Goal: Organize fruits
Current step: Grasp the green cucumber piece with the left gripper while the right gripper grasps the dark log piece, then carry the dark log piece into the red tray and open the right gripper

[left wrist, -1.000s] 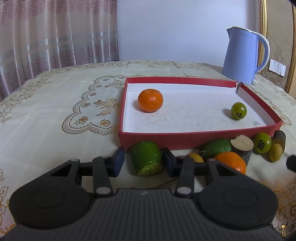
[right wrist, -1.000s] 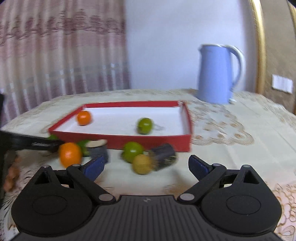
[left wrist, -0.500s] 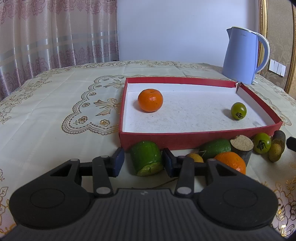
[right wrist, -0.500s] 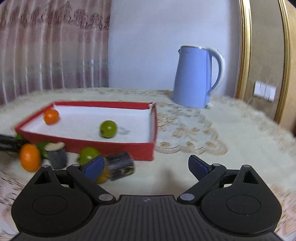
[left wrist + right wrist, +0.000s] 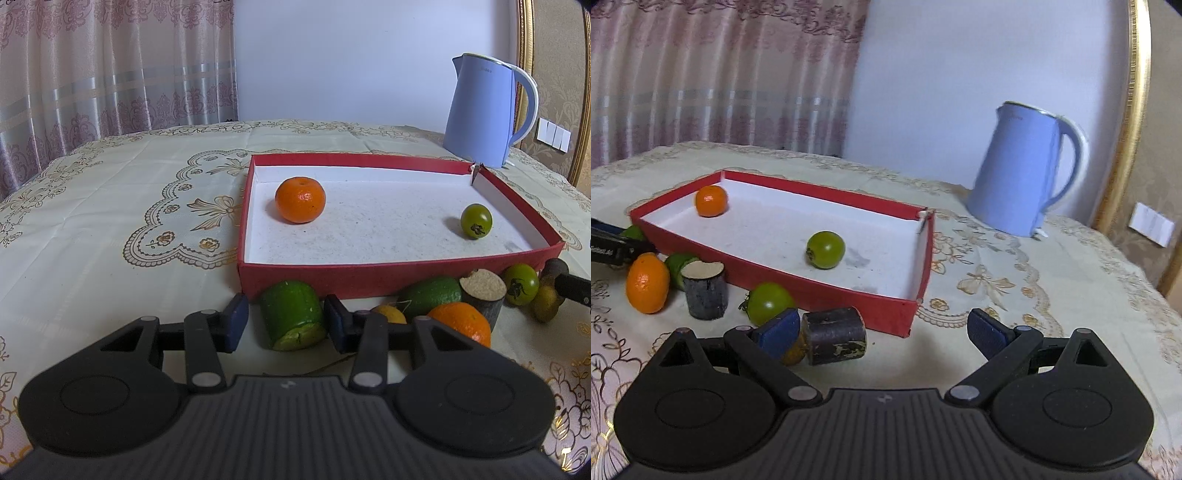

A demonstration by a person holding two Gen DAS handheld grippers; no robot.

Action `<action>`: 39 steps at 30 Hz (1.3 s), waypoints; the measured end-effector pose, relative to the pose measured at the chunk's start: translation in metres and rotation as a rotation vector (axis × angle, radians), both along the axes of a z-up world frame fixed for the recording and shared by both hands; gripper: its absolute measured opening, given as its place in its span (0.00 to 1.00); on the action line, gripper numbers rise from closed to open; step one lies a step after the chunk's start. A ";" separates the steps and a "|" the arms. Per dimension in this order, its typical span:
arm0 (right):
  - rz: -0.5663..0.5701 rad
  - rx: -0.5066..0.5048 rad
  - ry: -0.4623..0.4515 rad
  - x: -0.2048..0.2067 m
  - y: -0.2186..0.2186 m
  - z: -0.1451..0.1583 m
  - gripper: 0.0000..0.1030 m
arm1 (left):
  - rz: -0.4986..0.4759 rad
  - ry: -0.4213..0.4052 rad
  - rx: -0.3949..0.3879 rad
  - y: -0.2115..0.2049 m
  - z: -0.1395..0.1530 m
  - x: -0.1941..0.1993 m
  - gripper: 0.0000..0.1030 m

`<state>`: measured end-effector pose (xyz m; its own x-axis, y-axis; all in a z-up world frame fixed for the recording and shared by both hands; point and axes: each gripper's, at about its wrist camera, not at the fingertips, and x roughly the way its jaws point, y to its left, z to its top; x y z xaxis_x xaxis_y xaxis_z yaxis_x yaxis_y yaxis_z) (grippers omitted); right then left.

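A red tray (image 5: 369,282) holds an orange (image 5: 300,199) and a small green fruit (image 5: 476,220). My left gripper (image 5: 284,320) straddles a cut green fruit (image 5: 292,314) in front of the tray; small gaps show beside both pads. More fruit lies to its right: a green fruit (image 5: 430,294), an orange (image 5: 461,323), a cork-topped dark cylinder (image 5: 484,295), a green tomato (image 5: 521,283). My right gripper (image 5: 881,332) is open and empty, its left pad by a dark cylinder (image 5: 834,335) and a yellowish fruit (image 5: 794,352).
A blue kettle (image 5: 484,110) stands behind the tray's far right corner. A patterned cream tablecloth (image 5: 110,221) covers the table. Curtains hang behind at the left. In the right wrist view the tray (image 5: 827,299), an orange (image 5: 647,282) and a green tomato (image 5: 768,301) lie ahead.
My right gripper has swung right and closer to the tray's near right corner. My left gripper has stayed around the cut green fruit.
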<state>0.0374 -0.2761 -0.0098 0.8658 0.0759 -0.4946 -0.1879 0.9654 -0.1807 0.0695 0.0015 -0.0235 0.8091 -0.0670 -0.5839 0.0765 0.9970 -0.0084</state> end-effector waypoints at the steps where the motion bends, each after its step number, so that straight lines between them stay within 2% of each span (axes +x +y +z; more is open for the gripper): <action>1: 0.003 0.022 0.019 0.003 -0.004 0.001 0.95 | 0.000 0.000 0.000 0.000 0.000 0.000 0.40; 3: -0.010 0.069 0.057 0.006 -0.011 0.001 0.95 | 0.000 0.000 0.000 0.000 0.000 0.000 0.40; 6: -0.021 0.021 0.042 0.003 -0.009 -0.005 0.90 | -0.001 0.000 -0.001 0.000 0.000 0.000 0.41; 7: -0.019 0.020 0.043 0.002 -0.010 -0.005 0.86 | -0.005 0.001 -0.002 0.000 0.000 0.000 0.44; 10: 0.018 0.058 0.055 0.000 -0.010 -0.004 0.68 | -0.010 0.002 0.001 -0.001 0.000 0.000 0.45; 12: 0.040 0.020 0.050 0.001 -0.004 -0.005 0.65 | -0.010 0.002 0.001 -0.001 0.000 0.000 0.45; 14: 0.066 0.000 0.053 0.004 0.001 -0.006 0.53 | -0.010 0.002 0.001 -0.001 0.000 0.000 0.45; 20: 0.120 -0.054 0.093 0.009 0.011 -0.012 0.38 | -0.011 0.002 0.001 -0.001 0.000 0.000 0.45; 26: 0.121 -0.071 0.074 0.003 0.015 -0.013 0.35 | -0.012 0.003 -0.001 -0.001 0.000 0.000 0.45; 29: 0.119 -0.081 0.071 0.002 0.016 -0.013 0.35 | -0.021 0.004 -0.005 -0.001 0.000 0.001 0.50; 39: 0.087 -0.087 0.069 0.003 0.021 -0.014 0.36 | -0.023 0.004 -0.003 0.000 0.000 0.001 0.50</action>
<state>0.0407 -0.2554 -0.0236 0.8212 0.1038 -0.5611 -0.2855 0.9261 -0.2467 0.0706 0.0013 -0.0237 0.8048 -0.0873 -0.5871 0.0993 0.9950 -0.0118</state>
